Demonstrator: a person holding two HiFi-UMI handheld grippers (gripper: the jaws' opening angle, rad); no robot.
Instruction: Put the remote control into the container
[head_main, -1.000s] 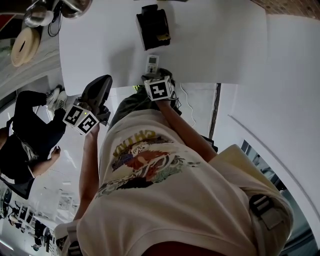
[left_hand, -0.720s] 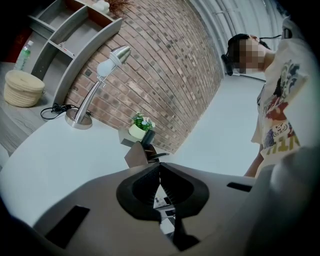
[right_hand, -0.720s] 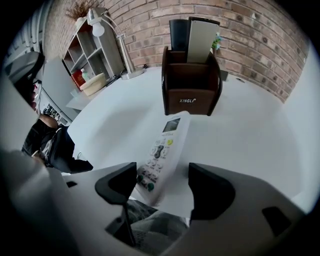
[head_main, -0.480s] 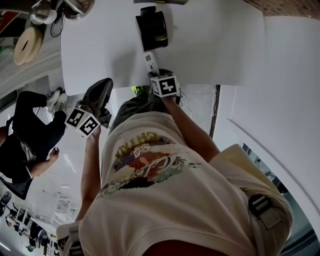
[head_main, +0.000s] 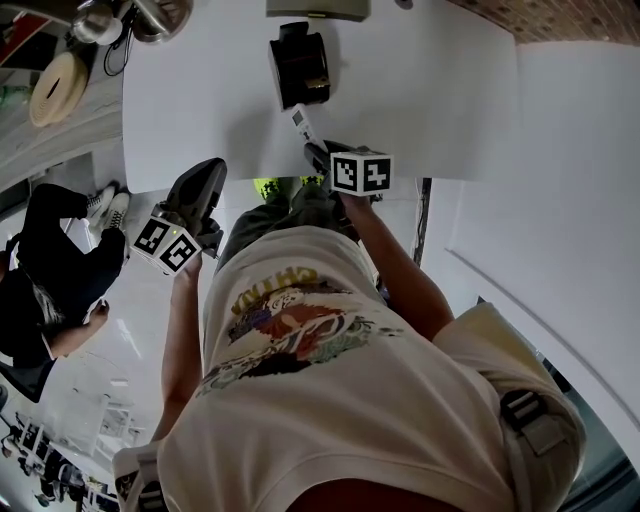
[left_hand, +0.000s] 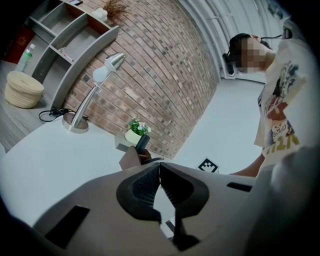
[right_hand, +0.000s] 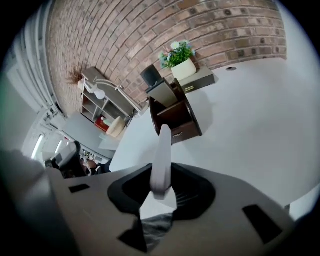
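Right tool just clamped remote control, lifted off table; container at 12 o'clock. Left tool clenched, empty.

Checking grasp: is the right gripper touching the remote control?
Touching. Right gripper view shows the right gripper, jaws just closed further, clamped on the remote control.

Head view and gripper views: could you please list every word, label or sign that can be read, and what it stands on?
No text reads reliably.
T-shirt: yellow letters, upside down, too distorted to read.
Container: small white label, too small to read.
Cubes on left gripper and right gripper (its jaws have just been closing on the remote control): black-and-white square markers, no words.
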